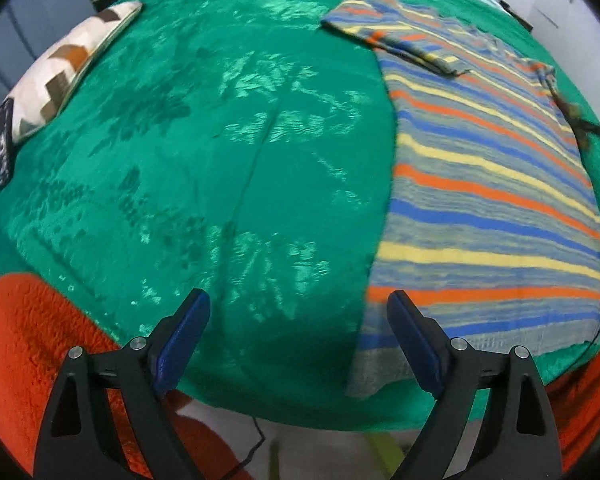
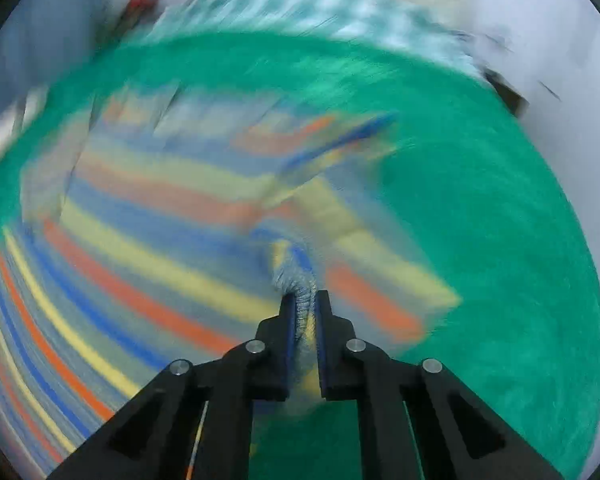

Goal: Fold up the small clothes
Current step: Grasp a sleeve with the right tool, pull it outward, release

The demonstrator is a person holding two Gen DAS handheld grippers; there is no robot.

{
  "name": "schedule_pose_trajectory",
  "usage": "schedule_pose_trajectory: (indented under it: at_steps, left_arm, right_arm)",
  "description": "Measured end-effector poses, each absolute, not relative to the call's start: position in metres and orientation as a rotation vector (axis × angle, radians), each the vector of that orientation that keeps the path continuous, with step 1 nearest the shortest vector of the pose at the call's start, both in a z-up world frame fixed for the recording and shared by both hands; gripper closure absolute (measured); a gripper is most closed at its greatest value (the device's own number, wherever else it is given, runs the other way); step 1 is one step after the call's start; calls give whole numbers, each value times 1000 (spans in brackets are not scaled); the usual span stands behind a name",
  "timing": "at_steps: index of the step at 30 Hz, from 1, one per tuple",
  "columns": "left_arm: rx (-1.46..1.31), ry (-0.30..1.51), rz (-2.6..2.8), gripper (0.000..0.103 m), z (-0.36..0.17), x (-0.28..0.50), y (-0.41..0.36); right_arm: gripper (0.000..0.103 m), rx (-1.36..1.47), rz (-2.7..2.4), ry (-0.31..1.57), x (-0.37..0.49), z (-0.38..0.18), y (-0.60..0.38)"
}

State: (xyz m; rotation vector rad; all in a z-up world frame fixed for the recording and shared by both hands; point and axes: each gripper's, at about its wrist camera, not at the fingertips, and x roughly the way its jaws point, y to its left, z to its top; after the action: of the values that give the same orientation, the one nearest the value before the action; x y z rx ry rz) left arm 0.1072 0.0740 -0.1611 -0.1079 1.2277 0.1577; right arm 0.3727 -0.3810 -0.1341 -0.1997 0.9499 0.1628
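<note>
- While the striped shirt (image 1: 488, 184) lay spread on the green blanket (image 1: 228, 160), its left sleeve already folded inward, our right gripper (image 2: 303, 300) had its jaws clamped on a bunched edge near the right sleeve.
- Our left gripper (image 1: 298, 312) hung with jaws wide apart, empty, just beside the hem.
- The right wrist view was badly smeared, so we judged a slower pull would suit.
- We reckoned the fold needed the sleeve laid straight across, stripes aligned.
- Pinning the hem with the free claw looked wise to us.
</note>
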Motion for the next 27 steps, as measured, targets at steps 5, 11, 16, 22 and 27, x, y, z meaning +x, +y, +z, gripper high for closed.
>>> schedule_pose_trajectory:
  at_steps: [5,11,16,22,27]
  left_arm:
    - [-130,1249,142,12,-167,113,72]
    - [-84,1265,102,12,-167,119,52]
    - [-47,1259,93,12,-165,117,44]
    - [-53,1272,88,12,-170,116,44]
    - [-55,1274,92,12,-172,116,47]
  right_arm:
    - [95,184,-119,899,374,-84,-537]
    - [96,370,-202,970,368,-100,-609]
    - [97,453,-272,1086,359,-126,-622]
    - [99,499,-351,1137,331,-156,-638]
    - [72,660,-241,1004,318,-144,-656]
